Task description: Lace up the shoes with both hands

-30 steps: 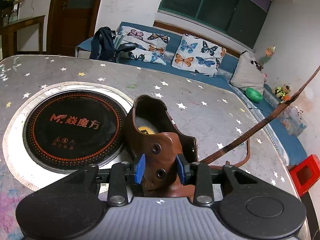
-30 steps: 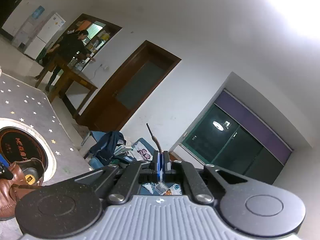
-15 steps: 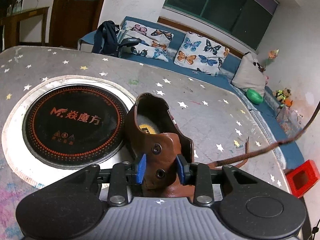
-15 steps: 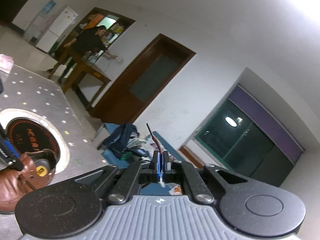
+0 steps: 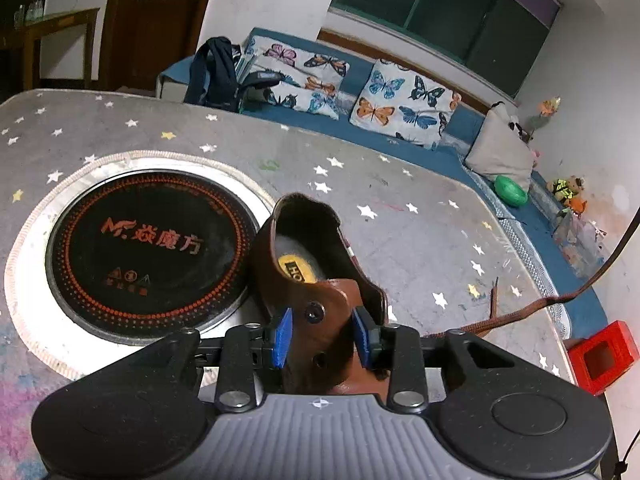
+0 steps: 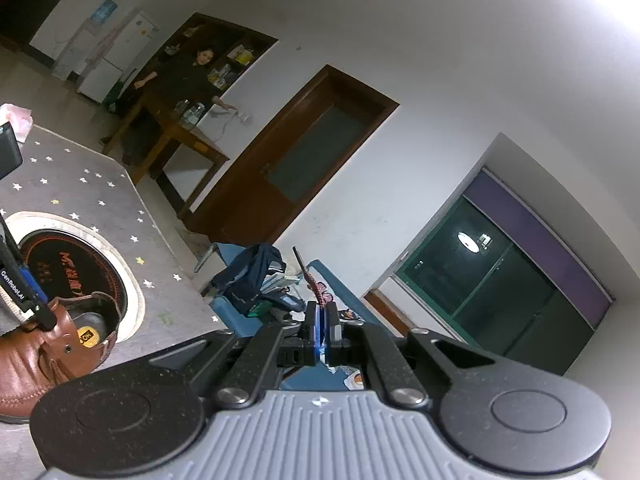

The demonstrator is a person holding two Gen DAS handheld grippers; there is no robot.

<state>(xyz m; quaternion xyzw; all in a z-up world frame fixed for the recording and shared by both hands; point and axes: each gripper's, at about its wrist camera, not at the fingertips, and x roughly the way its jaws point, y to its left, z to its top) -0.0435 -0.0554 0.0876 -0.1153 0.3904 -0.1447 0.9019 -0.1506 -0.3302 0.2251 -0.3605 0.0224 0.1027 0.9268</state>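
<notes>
Right wrist: jaws tight on lace (image 6: 307, 276)

Bare tabletop (image 5: 420, 236) beyond shoe (image 5: 316, 280) — unobstructed

Shoe (image 5: 320, 276): brown leather, yellow insole label. Lace (image 5: 532, 308): dark brown. Tabletop (image 5: 400, 236): grey, white and yellow stars. Cushions (image 5: 404, 108): white with multicoloured butterflies. Gripper pads (image 5: 283, 336): blue.

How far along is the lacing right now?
Early. Left gripper clamps the brown shoe's eyelet flap; right gripper is shut on the lace tip, lace running off its side. The visible eyelets look empty, so nearly all threading remains.
</notes>
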